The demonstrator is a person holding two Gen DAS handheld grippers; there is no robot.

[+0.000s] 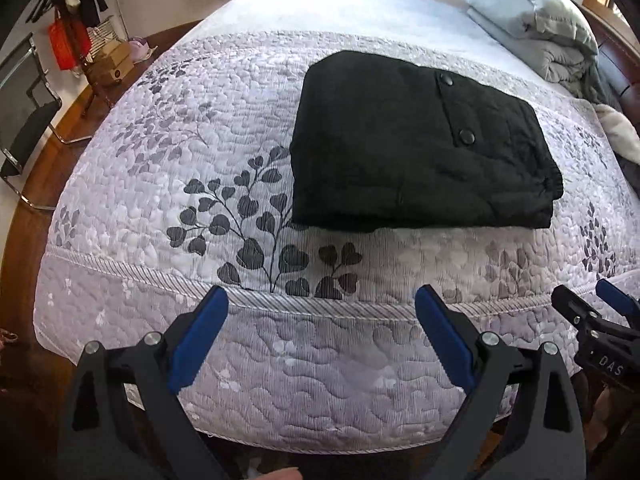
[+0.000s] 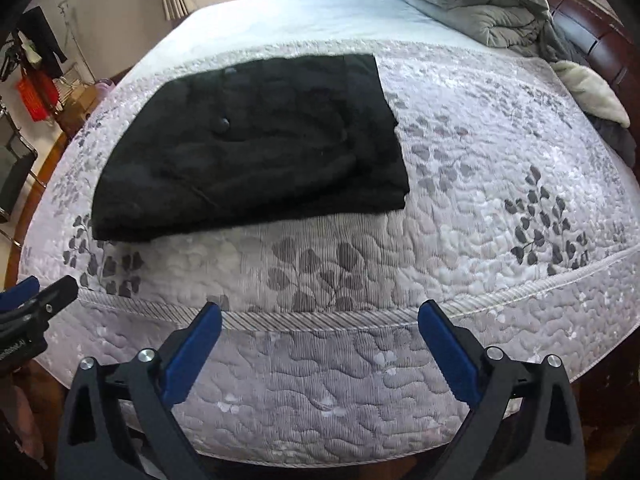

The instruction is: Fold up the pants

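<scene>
Black pants (image 1: 420, 144) folded, rectangular, on quilted bedspread (image 1: 280, 360); left gripper (image 1: 322, 300), right gripper (image 2: 320, 316) spread, empty.

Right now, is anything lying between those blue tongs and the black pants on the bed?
Nothing visible. Only bare quilted bedspread lies between the open left tongs, the open right tongs and the folded black pants.

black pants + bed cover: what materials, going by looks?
Black pants: seem a thick matte woven or padded fabric; soft rumpled surface, bulky folded edges, two glossy round snaps, probably plastic or coated metal. Bed cover: looks like quilted textile with a slight sheen; stitched puffy cells, printed grey leaves, a corded striped trim along the edge. Exact fibres cannot be told.
</scene>
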